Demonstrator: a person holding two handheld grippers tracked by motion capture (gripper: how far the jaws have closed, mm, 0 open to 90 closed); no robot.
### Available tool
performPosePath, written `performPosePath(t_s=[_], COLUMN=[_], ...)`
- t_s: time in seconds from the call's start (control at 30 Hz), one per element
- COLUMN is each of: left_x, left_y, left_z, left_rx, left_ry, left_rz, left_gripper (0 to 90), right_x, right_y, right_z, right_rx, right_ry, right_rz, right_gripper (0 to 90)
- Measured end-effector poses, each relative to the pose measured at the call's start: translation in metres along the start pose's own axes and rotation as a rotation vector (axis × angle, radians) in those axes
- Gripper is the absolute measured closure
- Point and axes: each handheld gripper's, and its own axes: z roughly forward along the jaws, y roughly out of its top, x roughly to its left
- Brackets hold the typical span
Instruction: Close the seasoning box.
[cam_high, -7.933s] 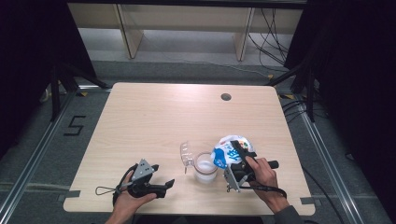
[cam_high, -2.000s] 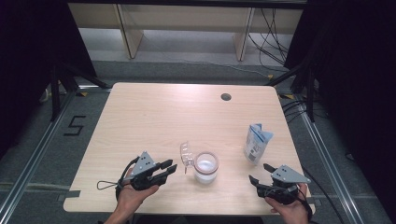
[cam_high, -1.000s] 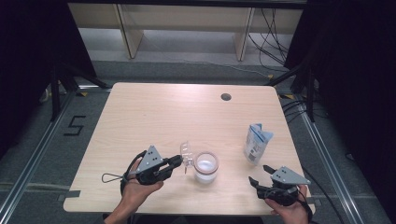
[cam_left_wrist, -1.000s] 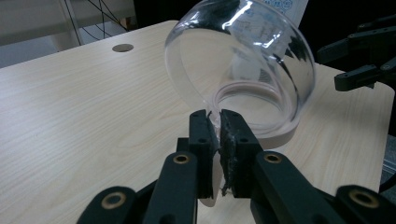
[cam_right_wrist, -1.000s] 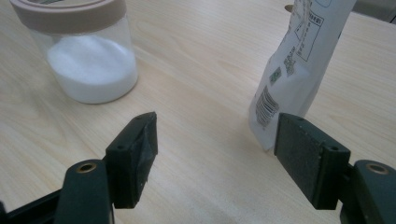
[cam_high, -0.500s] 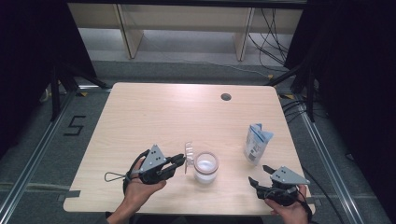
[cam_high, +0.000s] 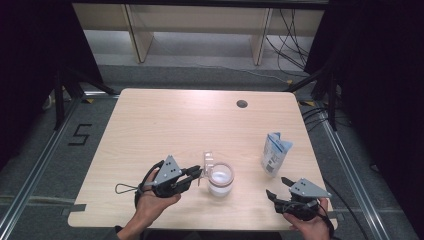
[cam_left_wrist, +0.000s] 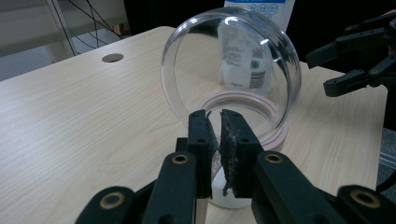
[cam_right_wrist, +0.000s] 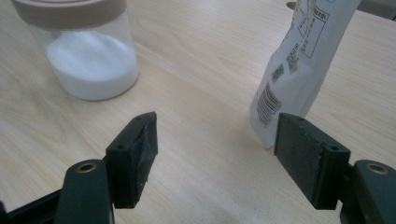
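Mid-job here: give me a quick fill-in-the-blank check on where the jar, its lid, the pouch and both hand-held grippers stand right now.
1. The left hand-held gripper is shut on the jar's clear hinged ____, which stands open.
2. The jar holds a ____ powder.
3. The right hand-held gripper has its jaws ____, with nothing between them.
4. The pouch stands ____ on the table, apart from the jar.

Missing words: lid; white; open; upright
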Motion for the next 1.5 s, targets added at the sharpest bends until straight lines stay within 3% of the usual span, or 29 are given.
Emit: performPosePath(t_s=[0.47, 0.63, 0.8, 0.83, 0.87, 1.0, 1.2, 1.33, 1.5], left_x=[-0.006, -0.006, -0.006, -0.006, -0.006, -0.007, -0.004, -0.003, -0.004], left_y=[0.002, 0.003, 0.002, 0.002, 0.002, 0.000, -0.007, -0.013, -0.018], left_z=[0.007, 0.005, 0.002, 0.002, 0.001, -0.004, -0.011, -0.013, -0.014], left_rx=[-0.004, 0.008, 0.017, 0.019, 0.022, 0.027, 0.045, 0.056, 0.067], left_ry=[-0.027, -0.037, -0.063, -0.075, -0.082, -0.075, -0.050, -0.059, -0.064], left_rz=[0.004, -0.011, -0.040, -0.048, -0.054, -0.069, -0.080, -0.107, -0.109], left_gripper=[80.6, 74.2, 55.8, 52.4, 52.4, 40.6, 32.4, 29.4, 26.4], right_x=[-0.001, 0.000, -0.001, 0.000, 0.000, -0.001, 0.000, 0.000, 0.000], right_y=[0.000, 0.000, 0.000, -0.001, -0.001, 0.000, 0.000, 0.000, 0.000], right_z=[0.000, 0.000, 0.001, 0.001, 0.001, 0.001, 0.001, 0.001, 0.001], right_rx=[0.003, 0.008, 0.003, 0.006, 0.006, 0.001, -0.003, -0.003, -0.004], right_ry=[-0.004, -0.003, 0.007, 0.005, 0.005, 0.010, 0.010, 0.009, 0.008], right_rz=[-0.003, 0.002, -0.012, 0.003, 0.003, -0.011, -0.009, -0.007, -0.005], right_gripper=[31.4, 31.4, 31.3, 31.3, 31.3, 31.3, 31.1, 30.8, 30.1])
